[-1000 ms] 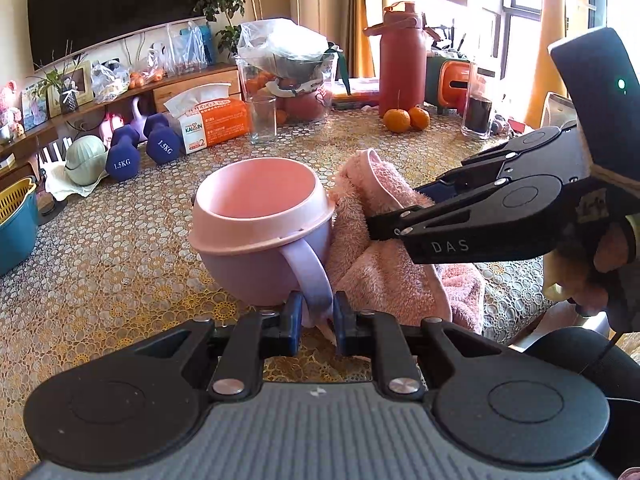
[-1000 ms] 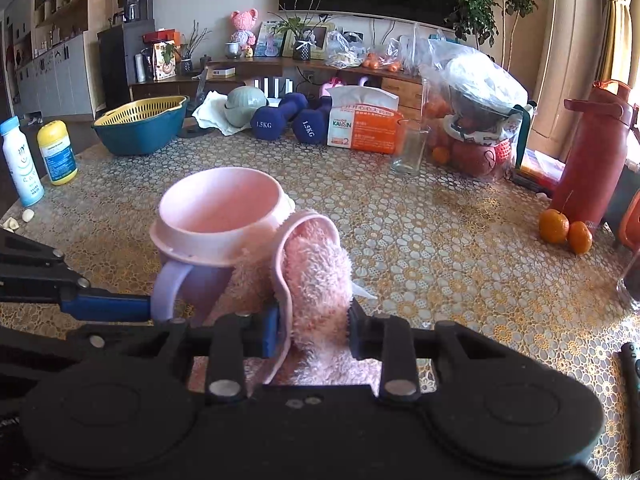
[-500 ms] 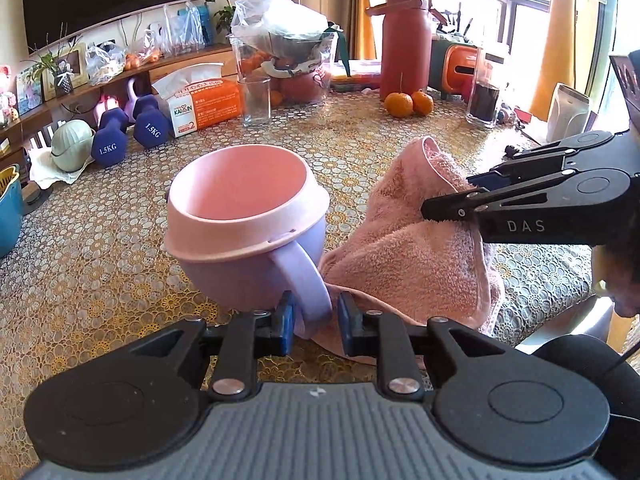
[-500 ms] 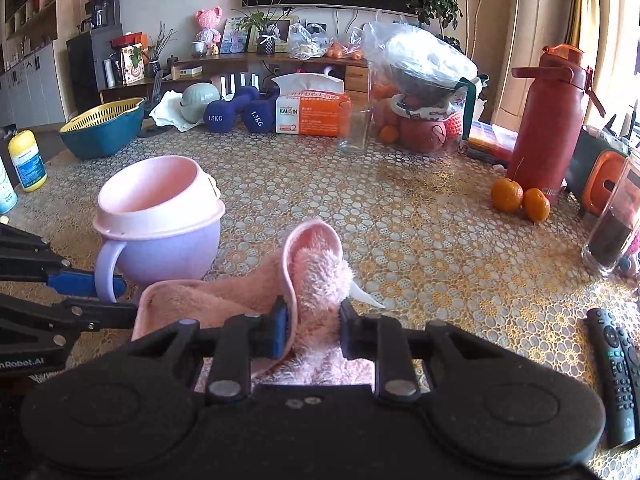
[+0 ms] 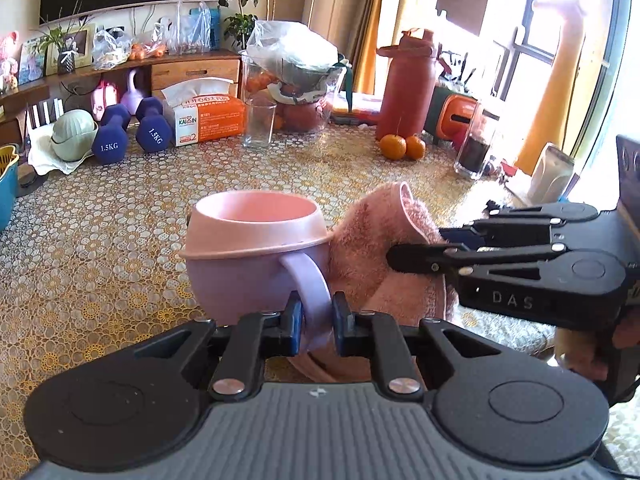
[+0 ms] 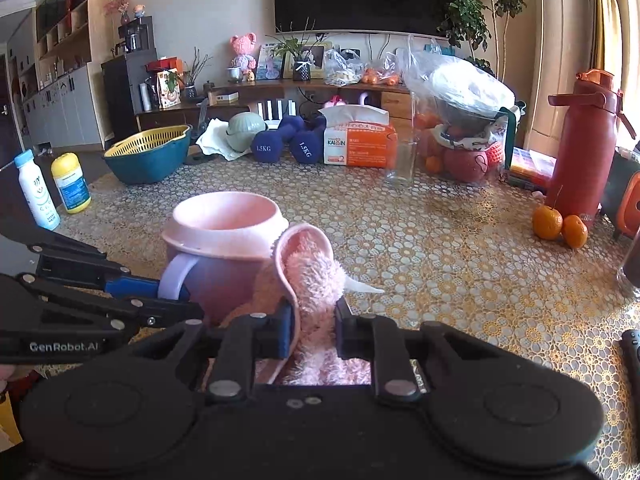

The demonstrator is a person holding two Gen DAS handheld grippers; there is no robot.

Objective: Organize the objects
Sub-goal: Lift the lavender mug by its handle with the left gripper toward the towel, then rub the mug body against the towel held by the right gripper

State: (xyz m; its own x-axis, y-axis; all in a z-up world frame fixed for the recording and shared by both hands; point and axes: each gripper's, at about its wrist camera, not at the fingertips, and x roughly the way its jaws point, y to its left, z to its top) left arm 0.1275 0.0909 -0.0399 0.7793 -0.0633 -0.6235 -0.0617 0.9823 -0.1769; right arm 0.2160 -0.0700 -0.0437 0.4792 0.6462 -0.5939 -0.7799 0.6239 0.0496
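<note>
Progress: early, nothing put away yet as far as visible. Left tongs (image 5: 313, 322) pressed onto the lilac handle of the mug (image 5: 256, 248), pinching it between the blue pads. Right tongs (image 6: 313, 330) clamped on a bunched fold of the pink towel (image 6: 310, 276). Both items gripped at once, near the front edge of the table (image 6: 440, 248), touching side by side: mug left, towel right. Whether the mug base is off the cloth: cannot tell.

Left to do, judging by the clutter: pick a destination for each, separate the two, set down. No obvious target in view; teal basket (image 6: 148, 156) at the far left a candidate only.

Orientation:
- Mug upright, mouth up, pink rim roughly level, looks empty. Handle toward the left camera, loop vertical.
- Towel crumpled, no clean long axis; gripped fold standing up, hemmed edge curling over the top, rest hanging down to the table below the tongs.

Risk guess: towel drags against mug if pulled apart carelessly.
</note>
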